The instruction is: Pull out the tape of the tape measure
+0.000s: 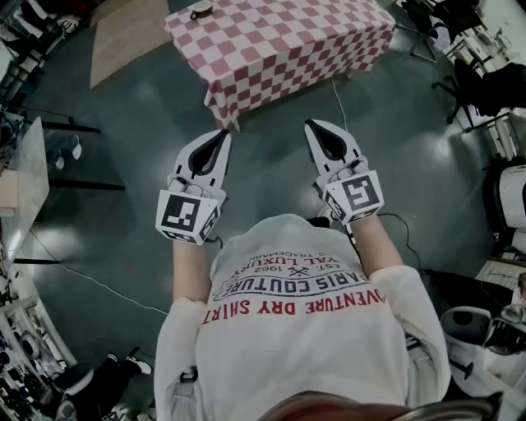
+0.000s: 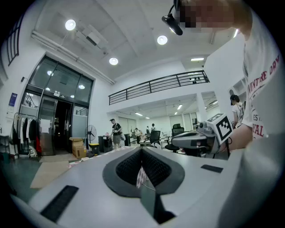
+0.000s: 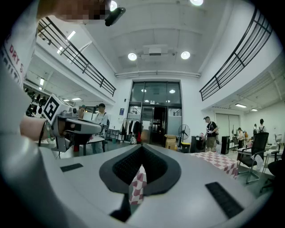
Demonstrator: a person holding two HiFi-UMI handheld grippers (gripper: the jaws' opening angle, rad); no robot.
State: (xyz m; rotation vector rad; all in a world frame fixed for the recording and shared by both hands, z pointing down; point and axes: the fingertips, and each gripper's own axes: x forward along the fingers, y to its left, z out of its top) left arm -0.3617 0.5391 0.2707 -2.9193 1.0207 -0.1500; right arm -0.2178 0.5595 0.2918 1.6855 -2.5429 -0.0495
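Note:
A small round tape measure (image 1: 200,10) lies at the far edge of a table (image 1: 279,49) covered in a red-and-white checked cloth. I stand a few steps short of that table with both grippers held level before my chest. My left gripper (image 1: 220,135) is shut with nothing between its jaws, and its tips (image 2: 141,149) meet in its own view. My right gripper (image 1: 314,126) is shut and empty too, with its jaws closed together (image 3: 141,147). Neither gripper is close to the tape measure. Each gripper shows in the other's view, the right (image 2: 199,140) and the left (image 3: 76,126).
A brown mat (image 1: 131,33) lies on the dark floor left of the table, and a thin cable (image 1: 339,103) runs from it toward me. Chairs and equipment (image 1: 481,78) crowd the right side, shelves the left. People (image 2: 116,132) stand far back by boxes and a fan (image 3: 183,132).

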